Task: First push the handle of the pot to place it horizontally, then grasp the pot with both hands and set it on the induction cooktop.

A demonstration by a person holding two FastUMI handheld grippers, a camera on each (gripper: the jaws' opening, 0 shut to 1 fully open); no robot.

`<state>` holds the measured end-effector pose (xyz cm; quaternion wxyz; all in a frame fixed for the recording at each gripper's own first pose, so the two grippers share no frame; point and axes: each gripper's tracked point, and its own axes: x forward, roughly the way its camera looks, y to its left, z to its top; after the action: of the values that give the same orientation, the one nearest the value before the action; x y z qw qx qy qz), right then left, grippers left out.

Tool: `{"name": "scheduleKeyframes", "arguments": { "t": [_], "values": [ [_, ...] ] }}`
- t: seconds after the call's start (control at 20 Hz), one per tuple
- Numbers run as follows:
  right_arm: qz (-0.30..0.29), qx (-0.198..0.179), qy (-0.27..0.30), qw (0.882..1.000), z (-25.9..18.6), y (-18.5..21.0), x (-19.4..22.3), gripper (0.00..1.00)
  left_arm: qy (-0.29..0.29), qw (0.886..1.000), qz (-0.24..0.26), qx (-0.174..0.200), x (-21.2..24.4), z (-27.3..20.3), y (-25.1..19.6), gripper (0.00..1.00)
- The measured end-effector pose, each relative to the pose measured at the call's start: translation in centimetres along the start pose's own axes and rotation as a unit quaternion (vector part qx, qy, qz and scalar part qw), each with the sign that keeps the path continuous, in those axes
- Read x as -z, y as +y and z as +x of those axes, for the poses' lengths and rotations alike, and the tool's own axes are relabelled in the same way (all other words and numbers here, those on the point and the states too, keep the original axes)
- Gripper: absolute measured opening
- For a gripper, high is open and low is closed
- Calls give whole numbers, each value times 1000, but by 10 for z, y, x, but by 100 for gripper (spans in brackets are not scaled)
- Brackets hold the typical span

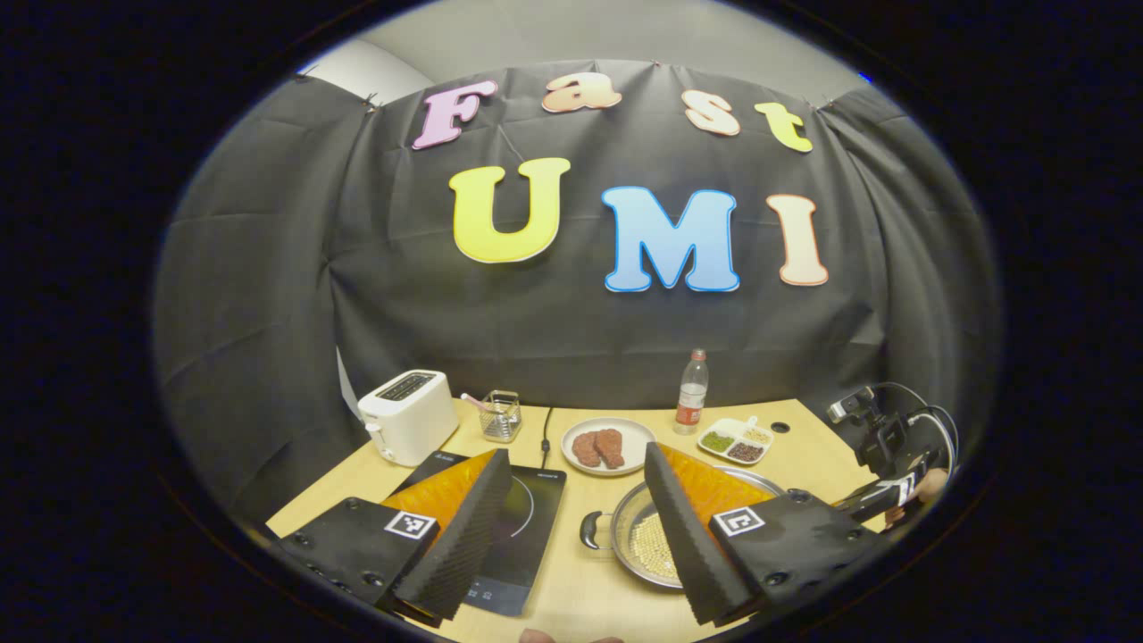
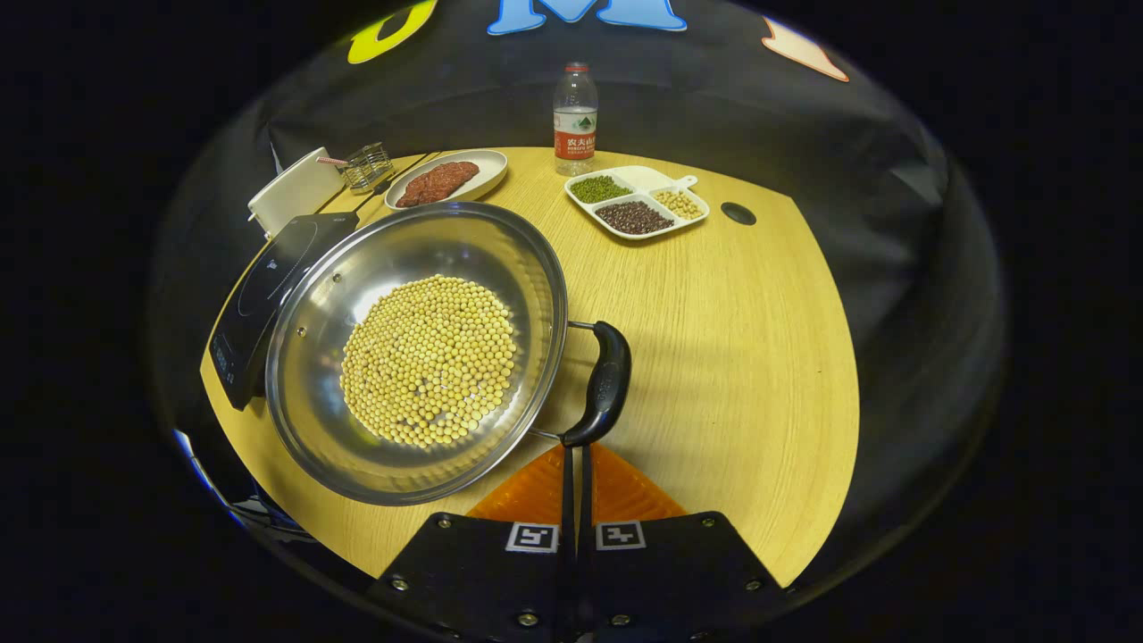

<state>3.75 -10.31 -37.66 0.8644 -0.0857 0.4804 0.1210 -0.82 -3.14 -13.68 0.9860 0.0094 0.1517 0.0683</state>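
Right gripper [image 2: 576, 464], fingers pressed together and empty, noses up to the pot's near handle [image 2: 603, 384]. Left gripper [image 1: 576, 527] hangs wide open above the surface [image 2: 732, 339]. Bean-filled pot [image 2: 420, 348] sits just beside the induction cooktop [image 2: 263, 286]; pushing looks underway, lift and placement remain.

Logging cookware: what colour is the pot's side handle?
Black handle, clearest in the right gripper view.

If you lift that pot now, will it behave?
Probably heavy and stiff: the steel pot holds a thick layer of beans. Loose and round, they would likely roll if it tilts. Its two side handles suggest lifting level with both grippers.
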Motion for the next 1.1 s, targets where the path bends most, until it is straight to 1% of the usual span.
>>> {"name": "scheduleKeyframes", "arguments": {
  "t": [0.05,0.1,0.15,0.25,0.3,0.45,0.5,0.55,0.65,0.8,0.85,0.95,1.1],
  "values": [
    [6,0,-11,1000,-5,1,-2,4,2,1000,2,8,5,5,-1,95],
    [16,1,-21,1000,-11,2,-4,9,5,1000,2,18,7,11,-3,99],
    [26,9,-32,999,-19,0,-6,27,9,1000,1,30,11,17,-5,99],
    [41,40,-66,996,-33,-7,-14,76,19,998,-1,55,20,32,-9,99],
    [49,51,-83,994,-38,-7,-18,78,25,998,-2,65,24,38,-10,97],
    [72,69,-131,986,-54,-5,-33,78,47,994,2,94,50,61,-17,99],
    [78,69,-145,984,-56,-2,-38,78,52,993,2,103,58,70,-20,99],
    [85,68,-156,982,-59,2,-43,78,61,992,4,110,68,78,-22,97],
    [99,70,-172,978,-56,5,-49,78,78,990,7,117,89,95,-27,98],
    [117,77,-165,976,-38,6,-46,77,110,986,6,123,123,119,-31,98],
    [123,79,-159,976,-31,6,-44,78,121,985,6,124,134,126,-31,96],
    [134,79,-143,977,-16,4,-40,78,138,983,10,124,153,138,-32,98],
    [145,84,-131,977,4,0,-38,78,163,979,18,122,179,152,-31,98]
  ]
}}
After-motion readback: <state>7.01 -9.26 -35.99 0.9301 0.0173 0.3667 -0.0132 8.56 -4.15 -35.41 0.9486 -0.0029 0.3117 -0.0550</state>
